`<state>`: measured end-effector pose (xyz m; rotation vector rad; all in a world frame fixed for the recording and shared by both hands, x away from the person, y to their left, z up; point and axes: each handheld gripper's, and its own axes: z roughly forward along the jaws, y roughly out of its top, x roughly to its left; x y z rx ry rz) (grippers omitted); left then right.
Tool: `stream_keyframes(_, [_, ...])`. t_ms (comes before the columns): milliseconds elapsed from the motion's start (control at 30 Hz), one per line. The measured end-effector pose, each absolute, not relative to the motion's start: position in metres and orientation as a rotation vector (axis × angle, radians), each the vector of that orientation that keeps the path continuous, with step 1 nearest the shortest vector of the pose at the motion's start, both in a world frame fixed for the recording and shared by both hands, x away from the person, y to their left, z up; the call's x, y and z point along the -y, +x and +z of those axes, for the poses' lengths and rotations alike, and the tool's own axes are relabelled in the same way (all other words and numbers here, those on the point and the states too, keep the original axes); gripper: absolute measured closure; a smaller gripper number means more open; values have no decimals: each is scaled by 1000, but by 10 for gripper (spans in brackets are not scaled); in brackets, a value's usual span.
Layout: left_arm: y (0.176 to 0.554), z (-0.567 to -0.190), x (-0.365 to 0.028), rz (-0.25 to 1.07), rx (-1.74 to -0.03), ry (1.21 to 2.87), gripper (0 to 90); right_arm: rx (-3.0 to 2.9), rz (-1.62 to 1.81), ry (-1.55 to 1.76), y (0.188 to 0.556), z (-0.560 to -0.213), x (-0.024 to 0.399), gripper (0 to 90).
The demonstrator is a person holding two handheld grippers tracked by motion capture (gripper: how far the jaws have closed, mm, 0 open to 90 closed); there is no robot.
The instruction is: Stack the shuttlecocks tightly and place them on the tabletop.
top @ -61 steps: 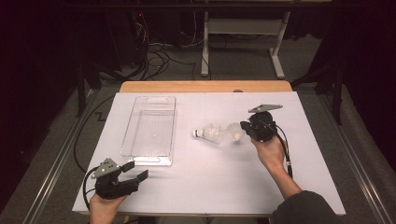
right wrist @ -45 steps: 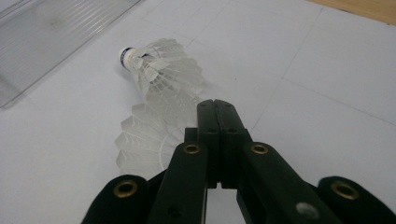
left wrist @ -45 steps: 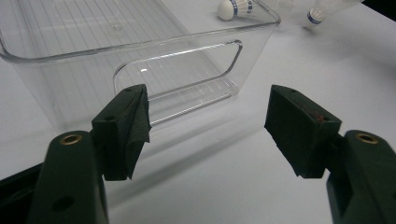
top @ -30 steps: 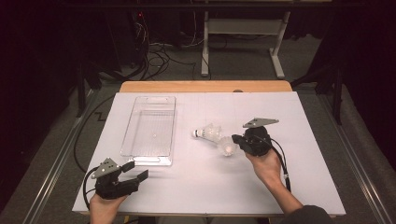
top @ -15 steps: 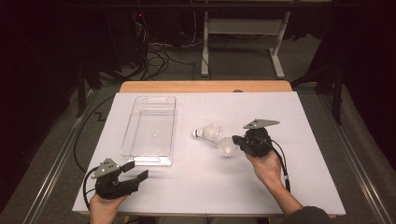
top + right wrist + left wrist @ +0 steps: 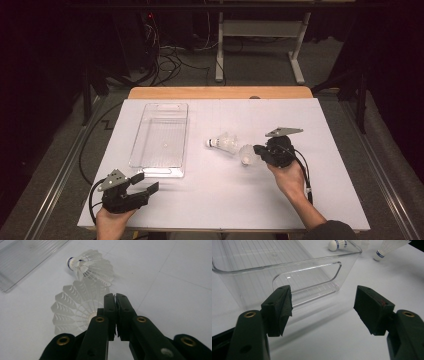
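Two white feather shuttlecocks are on the white table right of centre. One shuttlecock point(image 6: 223, 144) point(image 6: 92, 265) lies on its side, cork toward the clear tray. My right gripper point(image 6: 257, 150) point(image 6: 115, 297) is shut on the feather rim of the other shuttlecock point(image 6: 246, 154) point(image 6: 75, 308). Its jaws have just eased open a trace, with a thin feather edge still pinched between the pads. My left gripper point(image 6: 145, 181) point(image 6: 323, 310) rests open at the table's near left, pointing at the tray's near end wall with nothing between its jaws.
The clear plastic tray point(image 6: 159, 172) point(image 6: 287, 267) stands left of centre with its long side running away from me and a handle cut-out in each end. Bare white tabletop lies between the two hands. A wooden edge point(image 6: 220, 93) borders the far side.
My right gripper has drawn one shuttlecock toward me and away from the other, then held nearly still for the last second. The left gripper has not moved.
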<state>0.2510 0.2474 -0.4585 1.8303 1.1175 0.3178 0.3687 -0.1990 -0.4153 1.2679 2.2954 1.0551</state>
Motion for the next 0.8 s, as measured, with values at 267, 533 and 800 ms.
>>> stream_keyframes(267, [251,-459,-247,319,-1117,1831,314,-2272,1027,1329,373,-424,212,865])
stream_keyframes(533, [251,-458,-247,320,-1117,1832,314,-2258,1011,1368,377,-430,219,823])
stream_keyframes(800, [251,-458,-247,320,-1117,1832,314,-2245,992,1398,381,-436,227,779])
